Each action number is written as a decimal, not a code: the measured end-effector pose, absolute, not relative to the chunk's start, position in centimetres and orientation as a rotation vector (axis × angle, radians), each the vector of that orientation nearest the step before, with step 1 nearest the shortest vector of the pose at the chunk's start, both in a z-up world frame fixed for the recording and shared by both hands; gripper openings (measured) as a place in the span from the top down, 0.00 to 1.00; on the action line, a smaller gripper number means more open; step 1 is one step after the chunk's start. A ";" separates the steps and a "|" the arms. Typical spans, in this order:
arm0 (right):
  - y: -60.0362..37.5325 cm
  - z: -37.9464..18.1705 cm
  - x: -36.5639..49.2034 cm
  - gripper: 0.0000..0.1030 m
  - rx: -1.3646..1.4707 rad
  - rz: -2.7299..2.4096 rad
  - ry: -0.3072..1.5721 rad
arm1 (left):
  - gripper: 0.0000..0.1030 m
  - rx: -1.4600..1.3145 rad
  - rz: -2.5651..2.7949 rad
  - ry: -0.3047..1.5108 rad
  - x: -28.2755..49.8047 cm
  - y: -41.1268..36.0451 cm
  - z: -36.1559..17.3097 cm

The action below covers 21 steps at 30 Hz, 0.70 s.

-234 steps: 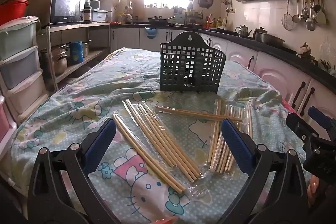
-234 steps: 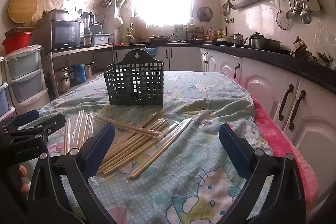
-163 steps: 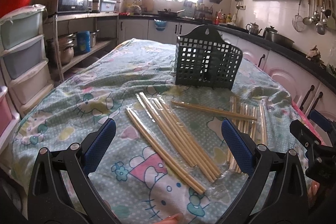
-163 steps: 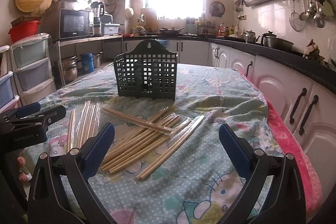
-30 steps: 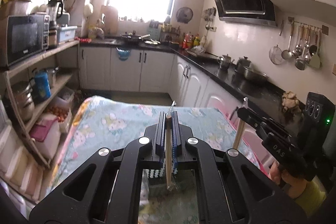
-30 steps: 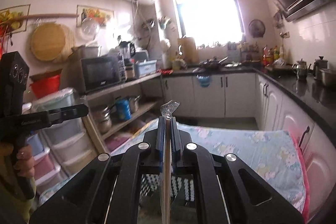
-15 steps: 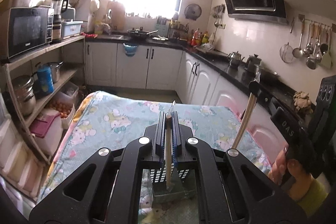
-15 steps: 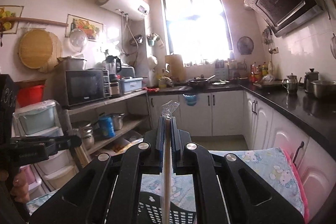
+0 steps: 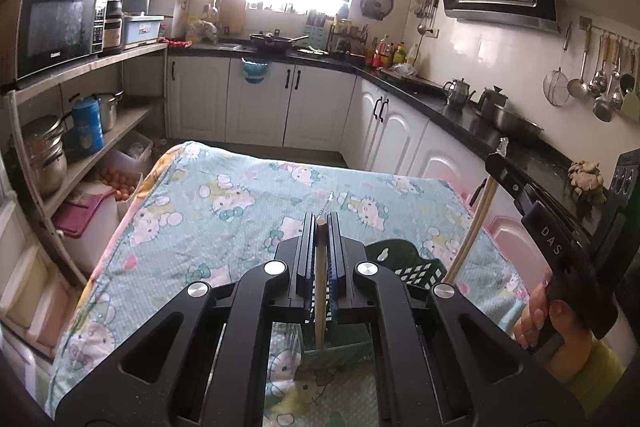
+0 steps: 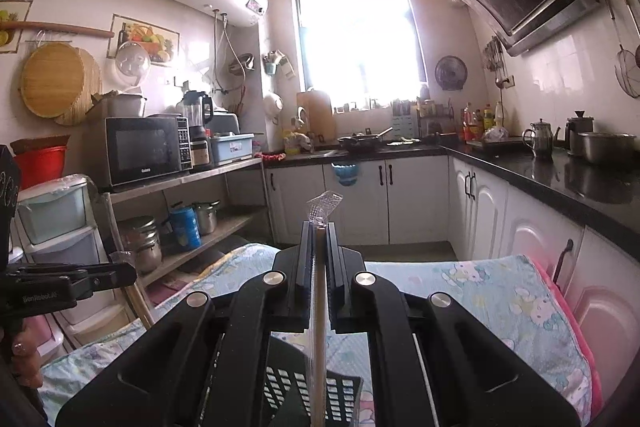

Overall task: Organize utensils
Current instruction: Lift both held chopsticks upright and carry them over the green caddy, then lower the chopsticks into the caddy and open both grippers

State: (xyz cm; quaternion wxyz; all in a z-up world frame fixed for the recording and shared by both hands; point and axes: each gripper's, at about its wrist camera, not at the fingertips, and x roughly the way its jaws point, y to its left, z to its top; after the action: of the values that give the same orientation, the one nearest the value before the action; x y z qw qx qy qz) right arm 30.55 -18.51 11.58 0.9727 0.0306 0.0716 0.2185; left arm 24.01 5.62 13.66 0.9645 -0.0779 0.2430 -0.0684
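- Kitchen counters and white cabinets ring your workspace; below you, the table (image 9: 224,211) under its cartoon-print cloth carries the dark slotted utensil basket (image 9: 416,269), mostly hidden behind the gripper body.
- Left wrist view: your left gripper (image 9: 321,223) is clamped tight on a wrapped pair of chopsticks (image 9: 320,291). The sticks stand nearly upright between the pads, their lower end hanging right at the basket's near rim. Whether the tip is already inside a compartment you cannot tell from here.
- Same view, to the right: your right gripper (image 9: 493,167) holds a second wrapped pair (image 9: 472,235), slanting down and leftward, its foot disappearing behind the basket's right side.
- Right wrist view: that right gripper (image 10: 320,227) is pinched shut on its own pair (image 10: 318,327), the plastic wrapper tab poking up above the pads. The sticks' long axis runs straight down toward the basket grid (image 10: 340,395) directly beneath.
- Right wrist view, far left: your left gripper (image 10: 120,273) sits level with this one, well apart.
- Judgement: both pairs point down at the basket, so the drop hinges on keeping each stick vertical over an opening. Neither hand looks clearly nearer.
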 end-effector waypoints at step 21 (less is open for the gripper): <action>-22.6 8.2 28.1 0.67 0.140 0.393 0.256 | 0.99 -0.169 -0.126 0.531 23.4 6.0 11.6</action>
State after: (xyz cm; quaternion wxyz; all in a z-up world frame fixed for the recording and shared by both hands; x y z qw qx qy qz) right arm 28.09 -22.57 8.17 0.9702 0.0695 0.1265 0.1946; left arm 23.41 5.96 11.61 0.9595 -0.0835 0.2617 -0.0623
